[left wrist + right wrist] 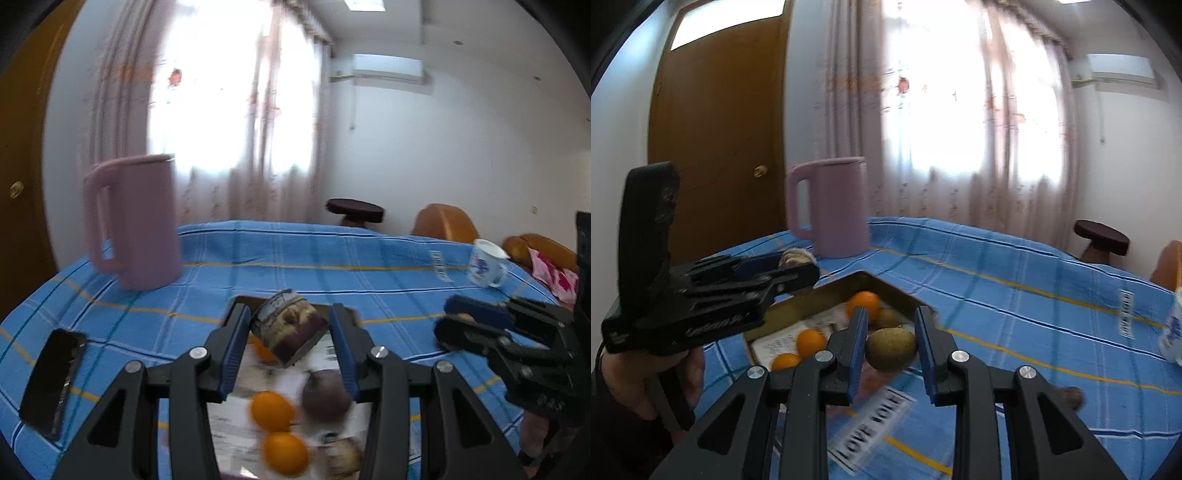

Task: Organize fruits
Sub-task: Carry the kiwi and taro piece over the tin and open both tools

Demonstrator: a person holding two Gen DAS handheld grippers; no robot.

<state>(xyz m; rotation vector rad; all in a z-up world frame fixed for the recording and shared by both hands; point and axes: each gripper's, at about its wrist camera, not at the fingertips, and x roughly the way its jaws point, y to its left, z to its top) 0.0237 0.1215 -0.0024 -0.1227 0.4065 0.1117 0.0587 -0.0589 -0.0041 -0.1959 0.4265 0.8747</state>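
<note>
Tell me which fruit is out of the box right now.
The brownish-green kiwi, hanging between the right gripper's fingers above the box's edge. The oranges lie inside the box.

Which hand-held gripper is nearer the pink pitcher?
Left. The left hand-held gripper, holding a patterned item, hangs over the box's far end by the pink pitcher; the right hand-held gripper sits farther back, at a kiwi.
</note>
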